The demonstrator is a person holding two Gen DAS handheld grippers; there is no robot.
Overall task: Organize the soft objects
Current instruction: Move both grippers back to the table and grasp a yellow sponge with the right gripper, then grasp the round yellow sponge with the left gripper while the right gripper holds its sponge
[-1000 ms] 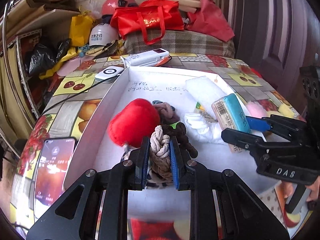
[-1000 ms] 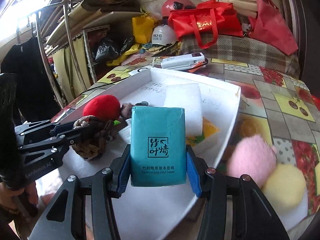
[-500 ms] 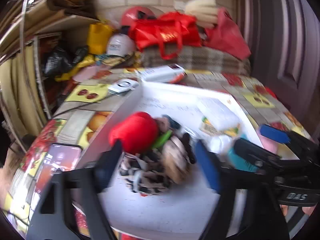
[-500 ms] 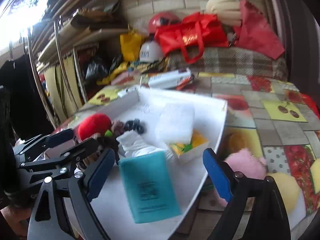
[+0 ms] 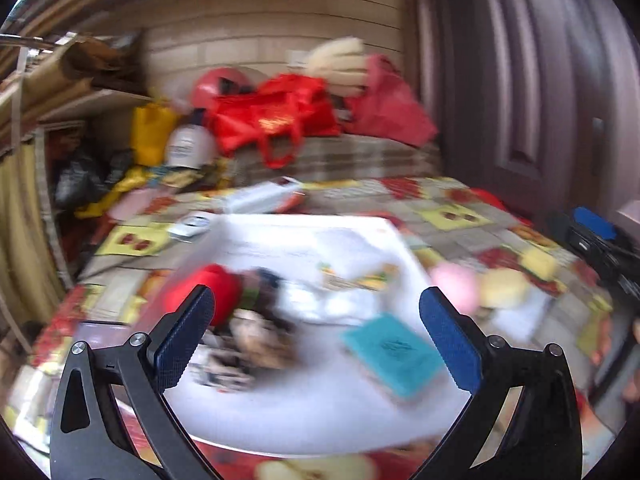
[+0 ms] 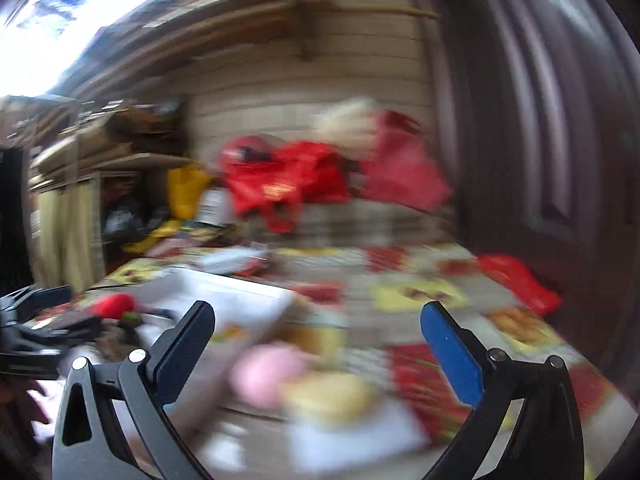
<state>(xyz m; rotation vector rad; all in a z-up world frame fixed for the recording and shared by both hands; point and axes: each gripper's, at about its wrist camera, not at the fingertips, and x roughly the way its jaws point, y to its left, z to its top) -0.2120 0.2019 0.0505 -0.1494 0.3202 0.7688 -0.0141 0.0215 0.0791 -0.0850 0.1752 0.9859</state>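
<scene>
Since a second ago: your left gripper (image 5: 316, 328) was clamped on the knotted rope toy (image 5: 256, 338); its jaws have just been opening and now stand wide apart, nothing pressed between them. The toy lies in the white tray (image 5: 320, 412), ahead of the left finger, beside the red plush (image 5: 208, 292). Your right gripper (image 6: 316, 344) had the teal tissue pack (image 5: 394, 354); its jaws have likewise just been opening and stand spread and empty. The pack lies flat in the tray, just inside the left gripper's right finger. The right wrist view has swung off the tray toward the counter (image 6: 420, 292); the pink pompom (image 6: 268, 372) and yellow pompom (image 6: 332, 396) sit between its fingers, ahead of them.

Both views are heavily motion-blurred; the other tray contents are unreadable. The right gripper is cut off at the left view's right edge.
</scene>
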